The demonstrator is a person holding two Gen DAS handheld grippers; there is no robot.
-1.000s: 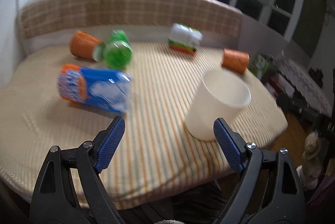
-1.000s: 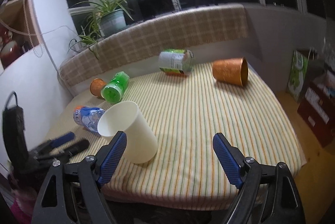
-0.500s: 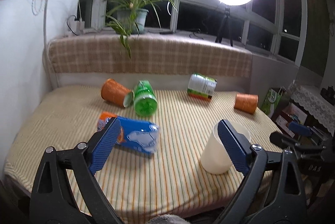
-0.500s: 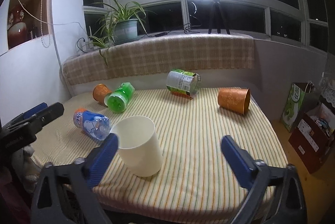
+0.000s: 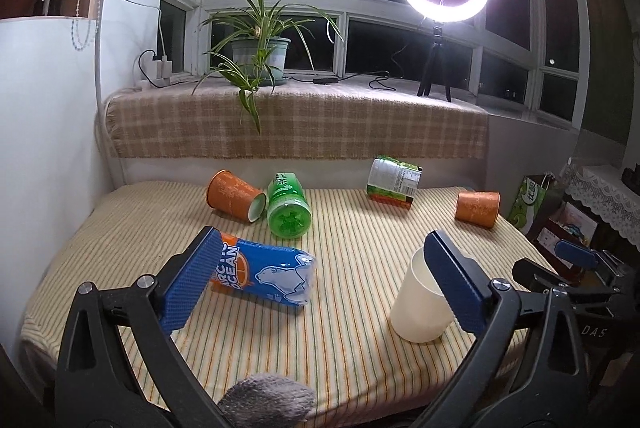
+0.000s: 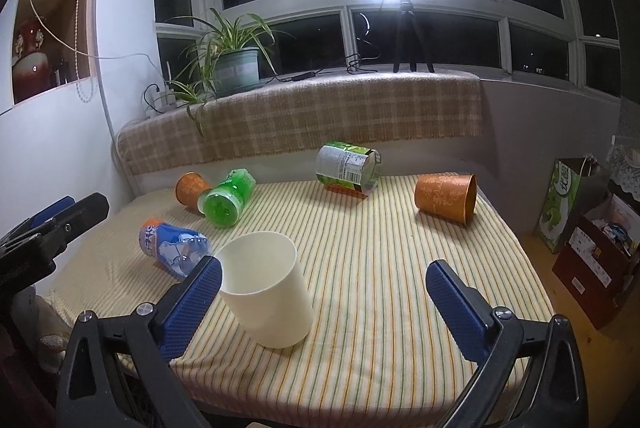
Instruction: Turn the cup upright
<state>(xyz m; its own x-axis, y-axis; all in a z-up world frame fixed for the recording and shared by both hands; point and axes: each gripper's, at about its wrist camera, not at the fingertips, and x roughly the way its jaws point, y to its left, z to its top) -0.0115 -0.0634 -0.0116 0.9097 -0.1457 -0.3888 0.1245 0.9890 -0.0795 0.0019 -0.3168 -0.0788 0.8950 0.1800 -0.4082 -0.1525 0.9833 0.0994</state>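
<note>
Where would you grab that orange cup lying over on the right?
Probably across its round wall, near the middle. The orange cup lies on its side on the striped cloth, mouth facing right, with open space around it, so the right gripper, jaws open, could come down from above.

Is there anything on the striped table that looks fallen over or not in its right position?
Yes. Only the cream cup stands upright, near the front edge. The two orange cups, the green bottle, the blue bottle and the green-labelled can all lie on their sides. Nothing looks spilled.
</note>
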